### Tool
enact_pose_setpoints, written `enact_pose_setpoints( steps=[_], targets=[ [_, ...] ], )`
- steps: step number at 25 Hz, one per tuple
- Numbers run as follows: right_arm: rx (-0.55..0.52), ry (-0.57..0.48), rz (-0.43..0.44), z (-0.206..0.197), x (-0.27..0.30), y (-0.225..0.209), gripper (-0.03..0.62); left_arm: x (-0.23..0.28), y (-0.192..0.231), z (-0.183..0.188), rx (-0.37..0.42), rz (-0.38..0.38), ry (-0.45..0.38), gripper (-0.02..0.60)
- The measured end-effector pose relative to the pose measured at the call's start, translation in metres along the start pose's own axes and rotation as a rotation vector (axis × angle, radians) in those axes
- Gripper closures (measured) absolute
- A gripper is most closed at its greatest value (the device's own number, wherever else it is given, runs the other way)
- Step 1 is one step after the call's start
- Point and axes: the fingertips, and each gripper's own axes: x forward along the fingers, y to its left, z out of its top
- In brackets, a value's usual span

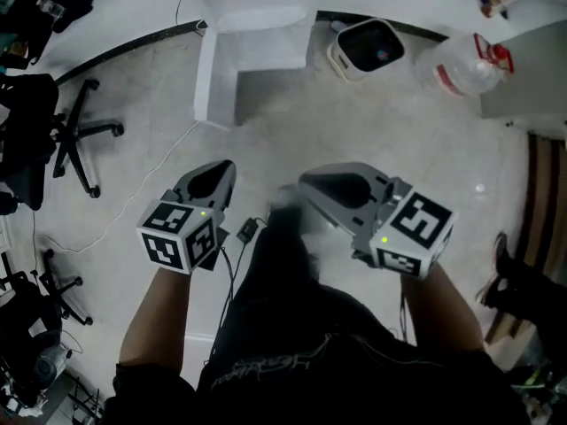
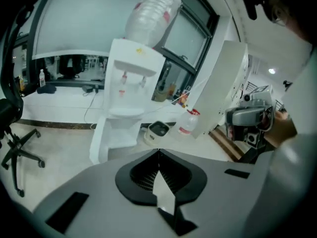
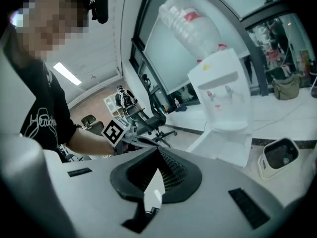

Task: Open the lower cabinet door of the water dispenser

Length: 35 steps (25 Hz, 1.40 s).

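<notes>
The white water dispenser stands at the far side of the floor, a clear bottle upside down on top of it. Its lower cabinet door is swung out to the left and the cabinet stands open, as the left gripper view and the right gripper view also show. My left gripper and right gripper are held up close to my body, well short of the dispenser. Both are shut, jaw tips together, with nothing between them.
A small white bin and a clear water bottle lie on the floor right of the dispenser. Black office chairs stand at the left. A thin cable runs over the pale floor. A white panel is at the right.
</notes>
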Motion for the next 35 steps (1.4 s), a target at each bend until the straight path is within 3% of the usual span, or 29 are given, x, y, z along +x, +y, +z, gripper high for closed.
enact_pose_setpoints(
  steps=[4,7,11,14,25,30,35],
  targets=[
    [-0.078,-0.082,-0.02,0.048,-0.05,0.053,0.582,-0.076,-0.07,0.057,-0.014,-0.053,-0.148,0.581],
    [-0.122,-0.129,-0.022,0.084,-0.092,0.104,0.582,-0.141,-0.123,0.088,0.014,-0.094,-0.238,0.581],
    [-0.264,-0.196,-0.027,0.14,-0.147,0.167,0.582,-0.222,-0.188,0.142,0.042,-0.158,-0.399,0.581],
    [-0.299,-0.248,0.009,0.176,-0.186,0.21,0.582,-0.278,-0.231,0.17,0.079,-0.164,-0.491,0.581],
    [-0.334,-0.444,0.087,0.26,-0.282,0.328,0.582,-0.406,-0.345,0.228,0.221,-0.264,-0.635,0.581],
    [-0.355,-0.465,0.082,0.262,-0.297,0.353,0.582,-0.432,-0.38,0.233,0.303,-0.289,-0.661,0.581],
    [-0.39,-0.472,0.055,0.253,-0.303,0.369,0.582,-0.444,-0.396,0.227,0.298,-0.324,-0.672,0.581]
  ],
)
